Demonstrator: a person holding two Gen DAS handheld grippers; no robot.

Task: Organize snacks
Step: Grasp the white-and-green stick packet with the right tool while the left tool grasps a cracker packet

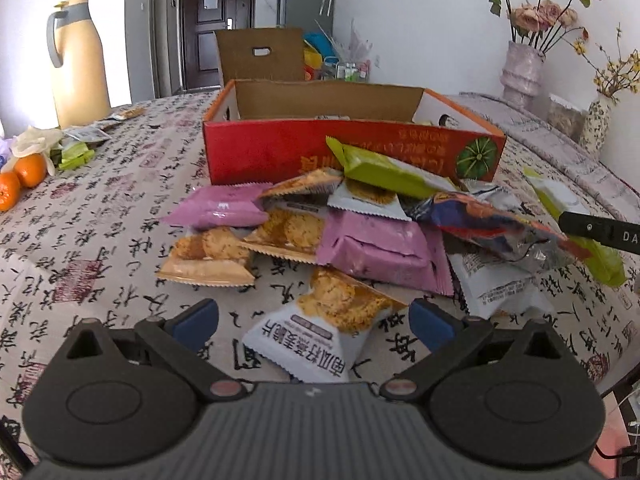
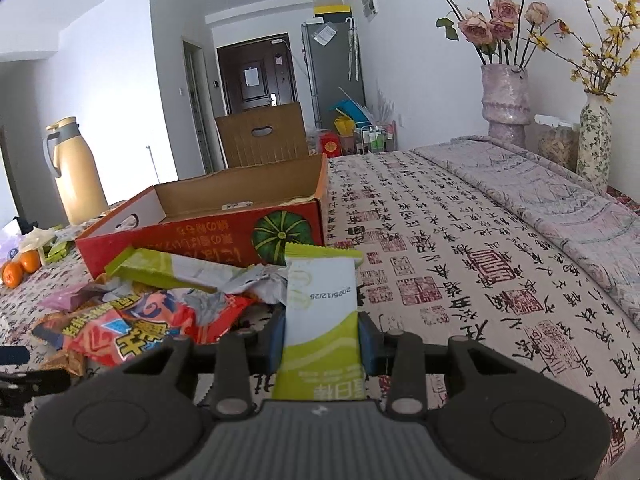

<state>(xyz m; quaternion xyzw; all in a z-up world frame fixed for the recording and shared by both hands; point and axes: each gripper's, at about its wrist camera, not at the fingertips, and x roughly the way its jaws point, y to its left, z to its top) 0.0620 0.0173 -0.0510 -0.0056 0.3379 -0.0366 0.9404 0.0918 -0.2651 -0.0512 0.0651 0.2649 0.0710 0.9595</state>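
A pile of snack packets (image 1: 344, 224) lies on the tablecloth in front of an open red cardboard box (image 1: 280, 148). My left gripper (image 1: 314, 326) is open, its blue pads either side of a white cookie packet (image 1: 316, 332) at the near edge of the pile. My right gripper (image 2: 320, 340) is shut on a green and white snack bar (image 2: 320, 304), held upright to the right of the pile; it also shows in the left wrist view (image 1: 576, 228). The box (image 2: 208, 236) has a few items inside, mostly hidden.
A yellow thermos (image 1: 78, 64), oranges (image 1: 20, 180) and more packets (image 1: 76, 148) sit at the far left. Vases with flowers (image 2: 506, 96) stand at the far right on a folded cloth. A brown cardboard box (image 2: 262, 136) is behind the red one.
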